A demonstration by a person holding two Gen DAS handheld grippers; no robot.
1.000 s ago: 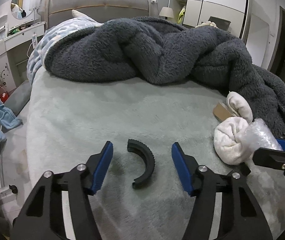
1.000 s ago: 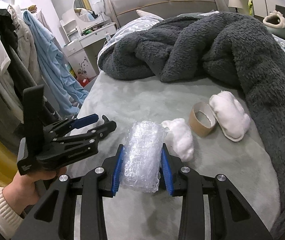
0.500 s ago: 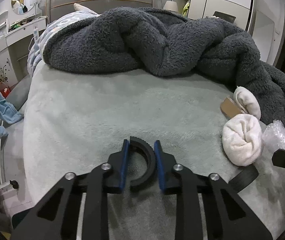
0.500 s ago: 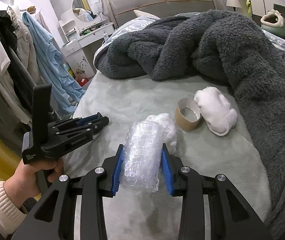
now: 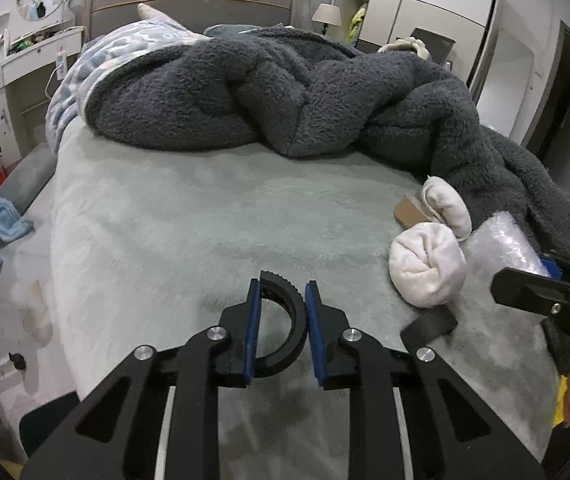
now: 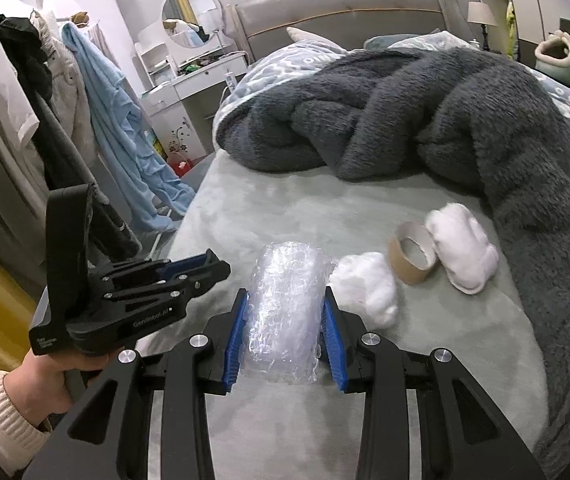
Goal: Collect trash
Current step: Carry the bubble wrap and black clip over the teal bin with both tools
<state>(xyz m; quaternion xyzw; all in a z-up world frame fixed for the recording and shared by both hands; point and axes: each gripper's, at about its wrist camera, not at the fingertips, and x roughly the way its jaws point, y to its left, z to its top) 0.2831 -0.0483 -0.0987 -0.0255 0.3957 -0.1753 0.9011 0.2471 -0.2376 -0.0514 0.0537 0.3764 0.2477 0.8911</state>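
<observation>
We are clamping the black ribbed half-ring of plastic (image 5: 285, 320) in the closed left gripper (image 5: 281, 332) and the clear bubble-wrap roll (image 6: 283, 316) in the closed right gripper (image 6: 283, 340), both over the grey-green bed (image 5: 205, 220), risking the curved ring twisting loose.

A black ridged half-ring (image 5: 285, 320) and a crumpled clear bubble-wrap roll (image 6: 283, 312), each pinched between blue pads.

Left gripper (image 5: 281, 330) and right gripper (image 6: 285, 330), both clamped, angled downward.
</observation>
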